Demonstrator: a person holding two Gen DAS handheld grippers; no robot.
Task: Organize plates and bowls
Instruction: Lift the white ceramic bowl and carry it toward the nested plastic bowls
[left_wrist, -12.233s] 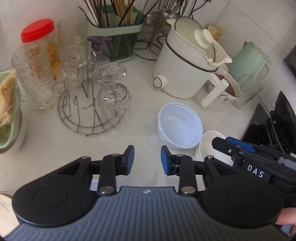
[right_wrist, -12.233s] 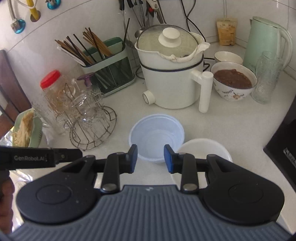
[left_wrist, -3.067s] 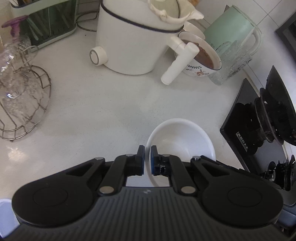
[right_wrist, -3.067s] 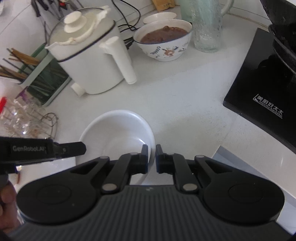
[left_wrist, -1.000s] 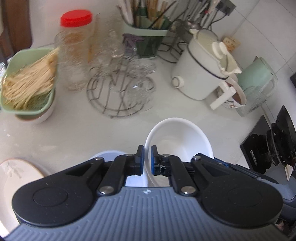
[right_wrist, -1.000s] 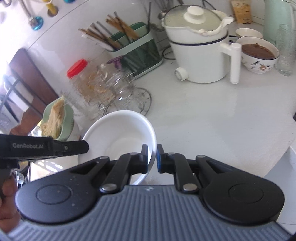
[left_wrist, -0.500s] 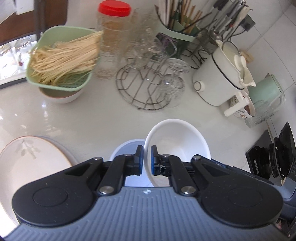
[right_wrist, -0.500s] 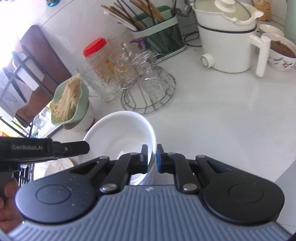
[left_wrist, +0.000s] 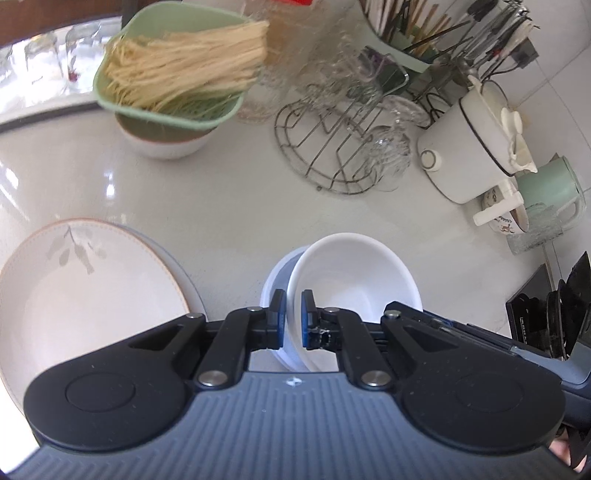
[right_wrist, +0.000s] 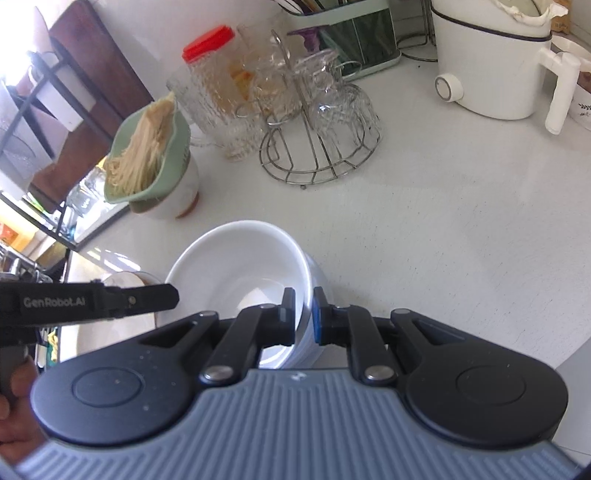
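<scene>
**Two grippers carry one bowl**

The left gripper (left_wrist: 291, 319) and the right gripper (right_wrist: 303, 320) each pinch the white bowl's (left_wrist: 354, 280) rim from opposite sides, likely to keep it steady. It sits tilted over the bluish bowl (left_wrist: 273, 280), right of the big plate (left_wrist: 85, 295), probably for stacking.

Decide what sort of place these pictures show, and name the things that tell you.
Most likely a home kitchen counter. An electric pot stands by a wire rack of glasses, a green holder of chopsticks sits behind, and a hob lies at the right edge.
</scene>
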